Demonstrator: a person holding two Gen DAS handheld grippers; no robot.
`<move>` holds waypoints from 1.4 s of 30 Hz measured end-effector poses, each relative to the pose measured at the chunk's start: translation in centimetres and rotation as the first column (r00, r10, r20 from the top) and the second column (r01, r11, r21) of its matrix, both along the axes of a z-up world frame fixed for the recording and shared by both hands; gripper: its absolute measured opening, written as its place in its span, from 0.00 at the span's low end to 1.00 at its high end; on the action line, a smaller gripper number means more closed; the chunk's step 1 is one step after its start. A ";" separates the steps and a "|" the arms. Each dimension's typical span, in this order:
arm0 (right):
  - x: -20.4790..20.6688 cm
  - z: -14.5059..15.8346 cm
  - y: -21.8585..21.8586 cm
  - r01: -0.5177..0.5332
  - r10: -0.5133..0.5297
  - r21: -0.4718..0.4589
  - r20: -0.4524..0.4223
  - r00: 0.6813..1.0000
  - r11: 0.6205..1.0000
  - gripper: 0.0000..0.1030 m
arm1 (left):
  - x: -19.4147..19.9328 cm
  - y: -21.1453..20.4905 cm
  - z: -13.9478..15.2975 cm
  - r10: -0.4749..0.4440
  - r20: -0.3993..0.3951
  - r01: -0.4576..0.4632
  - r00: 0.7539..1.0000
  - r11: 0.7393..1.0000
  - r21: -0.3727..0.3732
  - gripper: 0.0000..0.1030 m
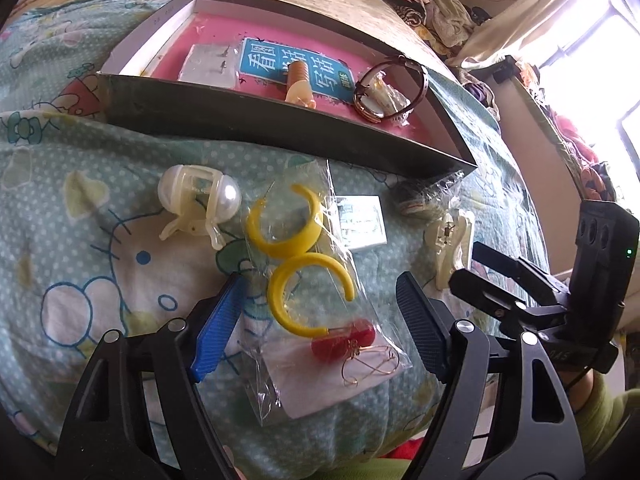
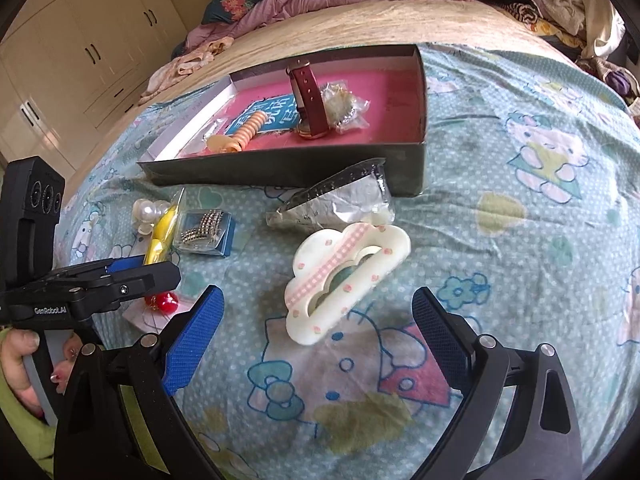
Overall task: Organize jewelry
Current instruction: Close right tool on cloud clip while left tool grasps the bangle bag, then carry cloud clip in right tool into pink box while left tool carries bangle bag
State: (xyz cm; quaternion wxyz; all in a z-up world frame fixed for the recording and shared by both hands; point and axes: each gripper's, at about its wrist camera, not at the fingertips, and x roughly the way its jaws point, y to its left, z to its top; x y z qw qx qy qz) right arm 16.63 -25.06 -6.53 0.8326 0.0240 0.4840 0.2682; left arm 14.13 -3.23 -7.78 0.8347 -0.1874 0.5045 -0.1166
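Observation:
A clear bag with two yellow hoop earrings (image 1: 286,246) and red bead earrings (image 1: 348,340) lies on the patterned bedspread. My left gripper (image 1: 320,284) stands open just over it, one blue pad on each side of the bag, neither pressing it. In the right wrist view a white cloud-shaped hair clip (image 2: 316,276) with a pink checked stripe lies on the bedspread. My right gripper (image 2: 318,294) hangs open around its near end without touching it. Behind both sits the dark box (image 1: 280,128) with a pink floor, holding a brown-strapped watch (image 1: 384,92) and an orange spiral hair tie (image 1: 298,84).
A pearl claw clip (image 1: 200,200), a small white card (image 1: 362,222) and a cream clip (image 1: 450,248) lie near the bag. A rhinestone piece on a blue card (image 2: 204,232) and a silver packet (image 2: 344,200) lie before the box (image 2: 280,168). Clothes are piled at the bed's far side.

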 end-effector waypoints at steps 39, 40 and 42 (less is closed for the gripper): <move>-0.9 5.9 0.0 -0.096 0.073 0.096 0.215 0.974 0.991 0.43 | -3.1 2.9 6.7 0.075 0.250 -0.112 0.965 0.984 0.137 0.33; -0.8 6.1 0.1 -0.099 0.075 0.097 0.222 0.972 0.990 0.43 | -3.1 3.2 6.9 0.081 0.254 -0.118 0.964 0.984 0.134 0.33; -0.7 6.5 0.2 -0.101 0.075 0.098 0.235 0.969 0.990 0.43 | -3.0 3.6 7.0 0.090 0.259 -0.129 0.962 0.982 0.135 0.33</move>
